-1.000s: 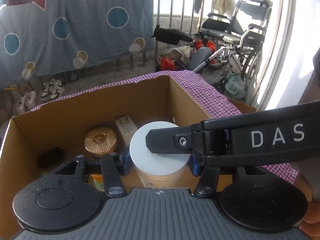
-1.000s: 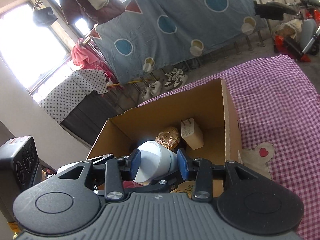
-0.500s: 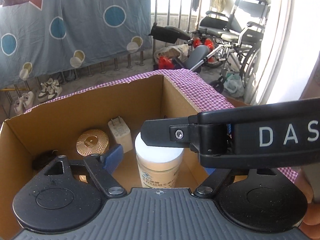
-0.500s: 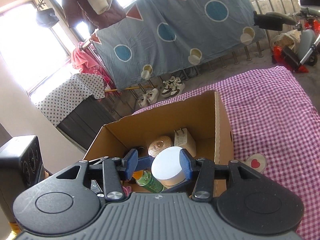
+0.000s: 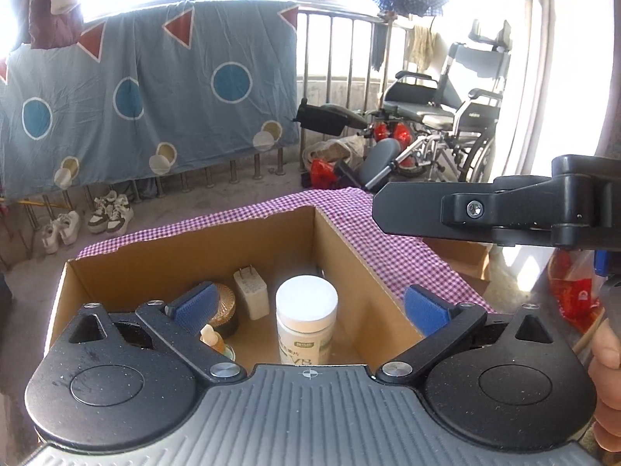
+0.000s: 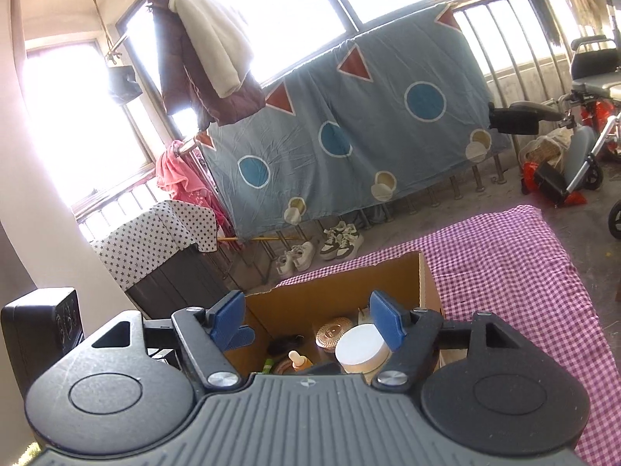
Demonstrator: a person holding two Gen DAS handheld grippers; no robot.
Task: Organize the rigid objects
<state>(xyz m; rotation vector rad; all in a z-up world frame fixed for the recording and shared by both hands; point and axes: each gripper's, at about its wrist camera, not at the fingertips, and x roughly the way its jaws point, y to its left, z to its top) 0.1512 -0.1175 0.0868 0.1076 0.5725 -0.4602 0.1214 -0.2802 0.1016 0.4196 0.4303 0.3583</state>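
Inside the cardboard box (image 5: pixel 349 248) on the checked cloth (image 5: pixel 392 248), the white-lidded jar (image 5: pixel 306 320) stands upright beside a charger plug (image 5: pixel 252 291) and a gold-lidded tin (image 5: pixel 225 305). Above it, the left gripper (image 5: pixel 310 306) and right gripper (image 6: pixel 306 324) are both opening, nothing pressed between their blue pads (image 5: pixel 196 303).

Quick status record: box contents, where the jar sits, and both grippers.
box: cardboard box on checked cloth
jar: white-lidded jar upright in the box, by its right wall
other contents: gold lid, charger, dropper bottle
left gripper: jaws opening, wide apart, clear of the jar
right gripper: jaws opening, nothing gripped
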